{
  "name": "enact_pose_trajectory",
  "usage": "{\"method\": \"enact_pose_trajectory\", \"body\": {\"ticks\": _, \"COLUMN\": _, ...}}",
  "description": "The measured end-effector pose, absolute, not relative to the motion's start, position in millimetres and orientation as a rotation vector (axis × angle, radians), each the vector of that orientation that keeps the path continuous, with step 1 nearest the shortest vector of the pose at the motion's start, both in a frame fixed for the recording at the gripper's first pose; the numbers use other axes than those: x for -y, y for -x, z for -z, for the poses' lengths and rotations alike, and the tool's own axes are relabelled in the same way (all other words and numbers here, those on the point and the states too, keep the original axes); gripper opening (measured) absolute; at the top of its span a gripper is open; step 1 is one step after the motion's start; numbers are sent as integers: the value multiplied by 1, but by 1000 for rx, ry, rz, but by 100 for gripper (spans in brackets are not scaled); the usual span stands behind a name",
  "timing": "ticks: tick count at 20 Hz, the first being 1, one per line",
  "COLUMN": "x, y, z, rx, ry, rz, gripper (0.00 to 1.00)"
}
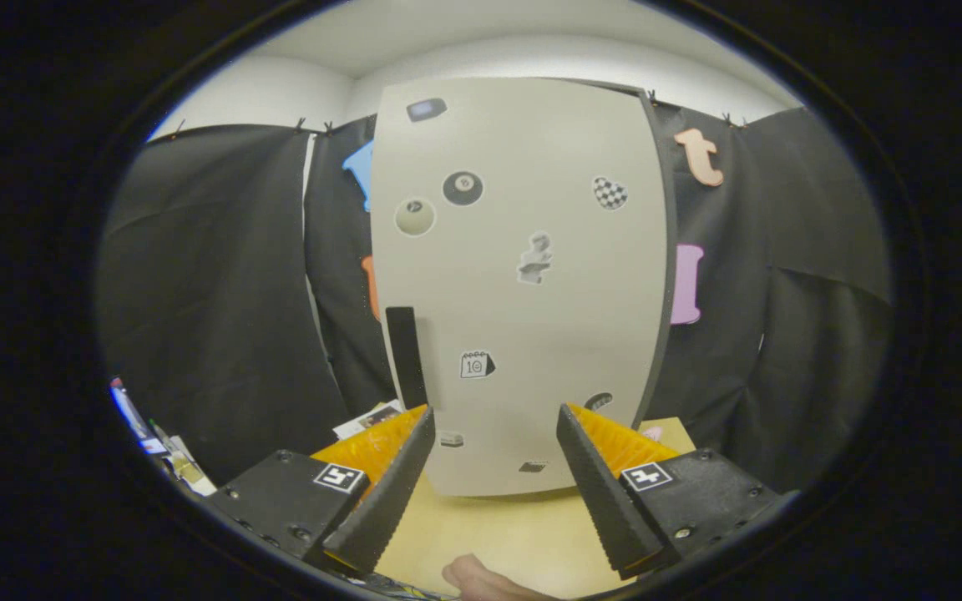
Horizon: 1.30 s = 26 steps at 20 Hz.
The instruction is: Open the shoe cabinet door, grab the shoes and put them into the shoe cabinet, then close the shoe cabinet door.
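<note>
Gripper view shows my tongs spread wide and holding nothing above the table, with the cabinet's shut door upright just ahead of the fingertips, its dark handle beyond my left finger, and a fingertip of my other hand below them.

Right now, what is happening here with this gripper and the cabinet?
A person holds a gripper facing a pale cabinet door that stands on a wooden table. The fingers are open and hold nothing; the door's lower part shows between them, a little ahead. The door looks closed, and its dark handle sits at its left edge, above the left finger. A fingertip shows below the gripper.
</note>
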State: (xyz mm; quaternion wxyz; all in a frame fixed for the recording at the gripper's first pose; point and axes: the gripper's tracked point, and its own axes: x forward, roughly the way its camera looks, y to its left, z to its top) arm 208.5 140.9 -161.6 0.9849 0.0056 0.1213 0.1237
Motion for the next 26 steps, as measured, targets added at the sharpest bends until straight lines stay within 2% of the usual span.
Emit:
{"method": "enact_pose_trajectory", "body": {"ticks": 6, "x": -106, "y": -148, "z": 117, "rx": -195, "ry": -49, "rz": -177, "gripper": 96}}
{"method": "enact_pose_trajectory", "body": {"ticks": 14, "x": -111, "y": -92, "z": 95, "rx": -87, "ry": 8, "rz": -156, "gripper": 97}}
{"method": "enact_pose_trajectory", "body": {"ticks": 20, "x": -97, "y": -81, "z": 98, "rx": -24, "ry": 18, "rz": -127, "gripper": 97}}
{"method": "enact_pose_trajectory", "body": {"ticks": 26, "x": -88, "y": -83, "z": 111, "rx": -51, "ry": -62, "rz": -147, "gripper": 97}}
